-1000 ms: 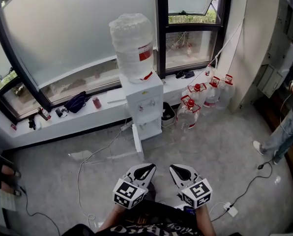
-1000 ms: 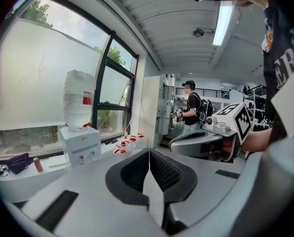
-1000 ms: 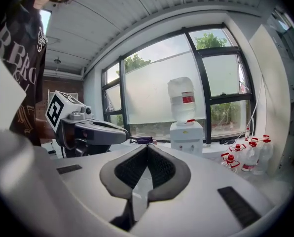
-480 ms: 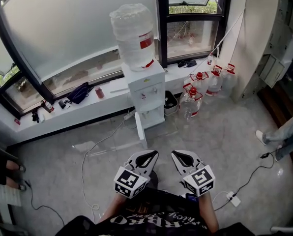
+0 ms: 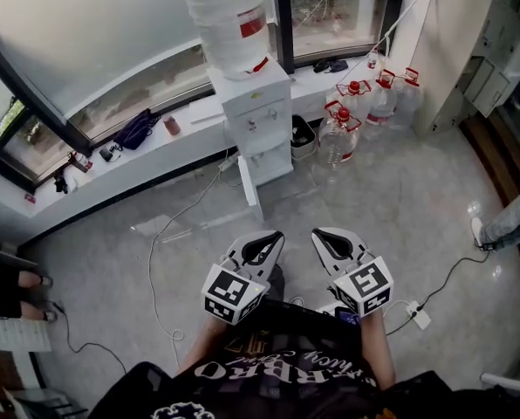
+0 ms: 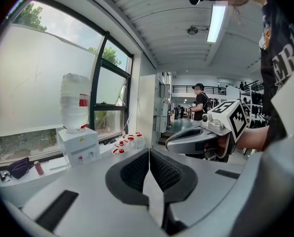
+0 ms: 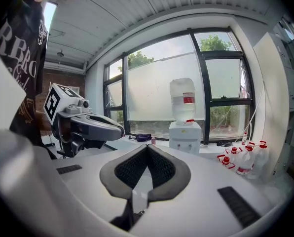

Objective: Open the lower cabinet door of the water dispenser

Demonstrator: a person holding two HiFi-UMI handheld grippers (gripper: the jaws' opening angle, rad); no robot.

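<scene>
The white water dispenser (image 5: 256, 103) stands against the window ledge with a large clear bottle (image 5: 225, 11) on top. Its lower cabinet door (image 5: 249, 201) stands swung out toward me at the dispenser's left side. Both grippers are held side by side close to my body, well short of the dispenser. My left gripper (image 5: 275, 236) is shut with nothing between its pads (image 6: 137, 169). My right gripper (image 5: 320, 234) is shut and empty too. The dispenser (image 6: 79, 144) shows small and far in the left gripper view. In the right gripper view the dispenser (image 7: 184, 136) is also far.
Several red-capped water jugs (image 5: 356, 112) stand right of the dispenser, with a black bin (image 5: 302, 136) beside it. Cables (image 5: 155, 260) trail over the grey floor and a power strip (image 5: 414, 314) lies at my right. A dark bag (image 5: 136, 129) sits on the ledge. A person's leg (image 5: 509, 225) shows at the right edge.
The head view has tipped down, so the dispenser sits higher in the frame. Both grippers stay shut and side by side. The person at right has slid mostly out of view.
</scene>
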